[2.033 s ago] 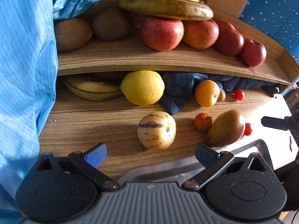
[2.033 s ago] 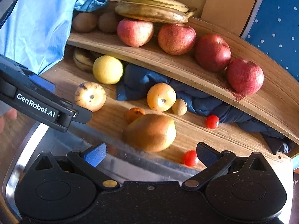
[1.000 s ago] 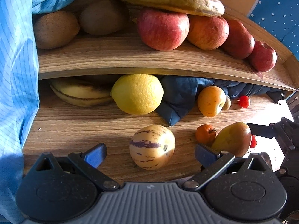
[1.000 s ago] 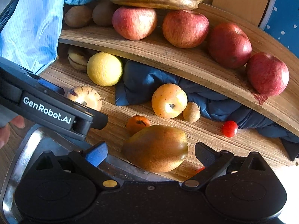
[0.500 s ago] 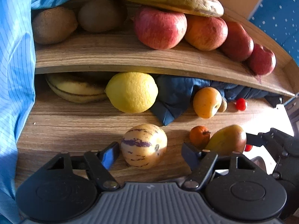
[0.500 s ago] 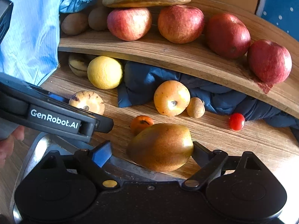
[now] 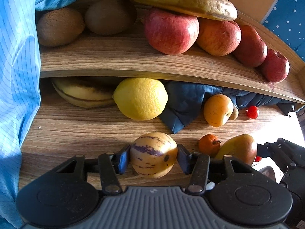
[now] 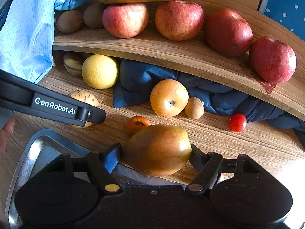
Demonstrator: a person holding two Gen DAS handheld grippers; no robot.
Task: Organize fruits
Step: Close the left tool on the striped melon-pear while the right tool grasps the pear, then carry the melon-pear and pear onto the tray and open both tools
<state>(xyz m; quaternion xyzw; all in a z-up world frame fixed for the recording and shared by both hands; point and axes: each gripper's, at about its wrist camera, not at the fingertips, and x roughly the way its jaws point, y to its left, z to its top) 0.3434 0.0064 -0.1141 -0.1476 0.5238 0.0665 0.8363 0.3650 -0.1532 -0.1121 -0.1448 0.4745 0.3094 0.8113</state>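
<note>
- The left gripper [image 7: 154, 156] is clamped on the striped melon [image 7: 153, 155], near on the table [image 7: 63, 131]; its round skin could slip out on lifting.
- The right gripper [image 8: 154, 155] pinches the pear [image 8: 158, 149] just right of it; a swing could knock the small orange [image 8: 136, 124] touching it.

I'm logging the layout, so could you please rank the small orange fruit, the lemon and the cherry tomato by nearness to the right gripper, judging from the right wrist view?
1. Small orange fruit, just beyond the right gripper, slightly left.
2. Cherry tomato, off right.
3. Lemon, far left, under the shelf.
</note>
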